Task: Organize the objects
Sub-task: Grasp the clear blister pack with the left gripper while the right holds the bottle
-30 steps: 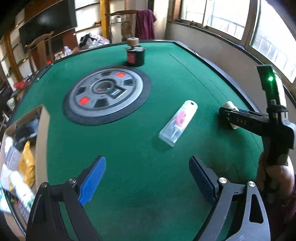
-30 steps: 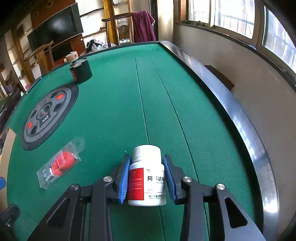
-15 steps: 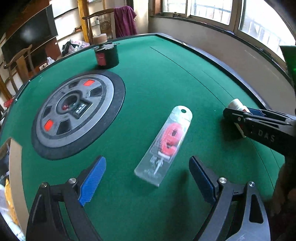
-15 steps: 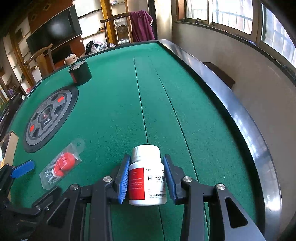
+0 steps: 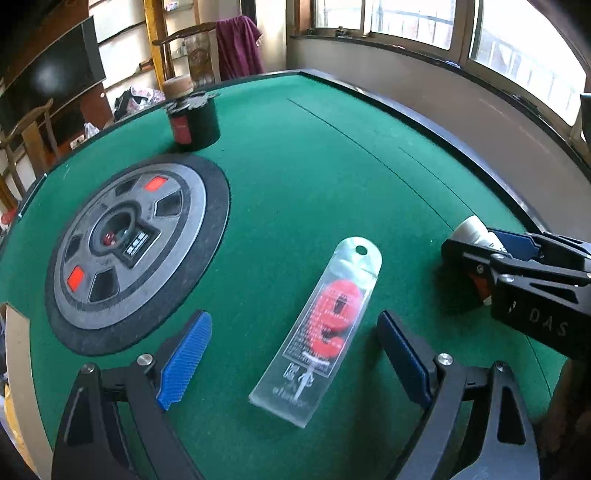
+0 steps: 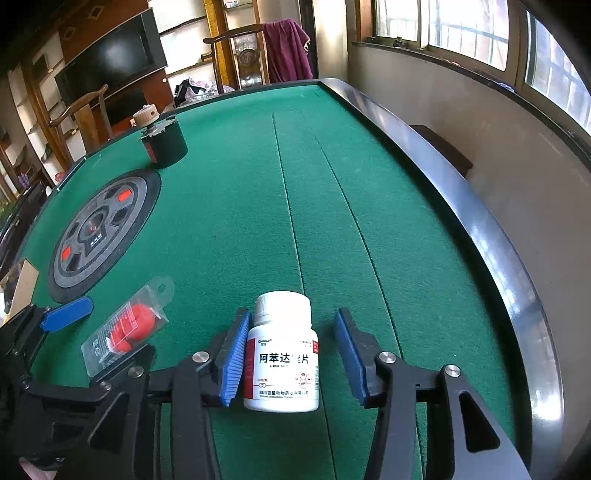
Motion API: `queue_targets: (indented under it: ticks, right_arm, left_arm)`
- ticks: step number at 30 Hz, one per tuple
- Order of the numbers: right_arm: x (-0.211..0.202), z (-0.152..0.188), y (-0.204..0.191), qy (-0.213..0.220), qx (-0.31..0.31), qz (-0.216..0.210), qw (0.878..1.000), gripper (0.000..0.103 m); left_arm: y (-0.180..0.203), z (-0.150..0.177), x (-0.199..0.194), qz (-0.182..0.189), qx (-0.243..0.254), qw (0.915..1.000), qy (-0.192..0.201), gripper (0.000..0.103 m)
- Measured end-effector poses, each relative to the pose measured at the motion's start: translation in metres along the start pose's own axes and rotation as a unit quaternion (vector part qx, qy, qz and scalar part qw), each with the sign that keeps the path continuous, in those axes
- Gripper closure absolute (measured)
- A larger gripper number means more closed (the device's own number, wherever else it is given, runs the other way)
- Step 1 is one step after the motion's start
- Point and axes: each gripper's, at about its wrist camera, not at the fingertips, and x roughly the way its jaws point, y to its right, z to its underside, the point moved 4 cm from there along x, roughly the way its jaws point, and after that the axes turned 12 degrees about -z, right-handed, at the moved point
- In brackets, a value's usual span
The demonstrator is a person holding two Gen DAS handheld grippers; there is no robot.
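Here the white bottle, upright on the green worktop, could be tipped if the right tool (just parted, left pad touching) is withdrawn skewed, while the wide-open left tool, holding nothing, straddles the clear packet.

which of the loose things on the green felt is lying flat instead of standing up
The clear packet with the red piece inside. It lies flat between the open left jaws; the white pill bottle and the black pot stand upright.

Daylit windows line a beige wall; wooden chair, dark screen behind.
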Motion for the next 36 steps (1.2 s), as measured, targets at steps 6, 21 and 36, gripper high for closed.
queue_targets:
  ticks: [6, 21, 36]
  right_arm:
    - [0.002, 0.0, -0.003, -0.002, -0.008, 0.0, 1.0, 0.046]
    - [0.003, 0.004, -0.009, -0.002, -0.032, 0.023, 0.999, 0.042]
    - [0.004, 0.003, -0.007, 0.0, -0.035, 0.034, 0.999, 0.039]
  left_arm:
    - [0.0, 0.0, -0.01, 0.007, 0.003, 0.9999, 0.011, 0.076]
    - [-0.012, 0.029, -0.025, 0.002, -0.04, 0.9992, -0.003, 0.065]
    - [-0.018, 0.032, -0.028, 0.009, -0.063, 0.9979, 0.005, 0.077]
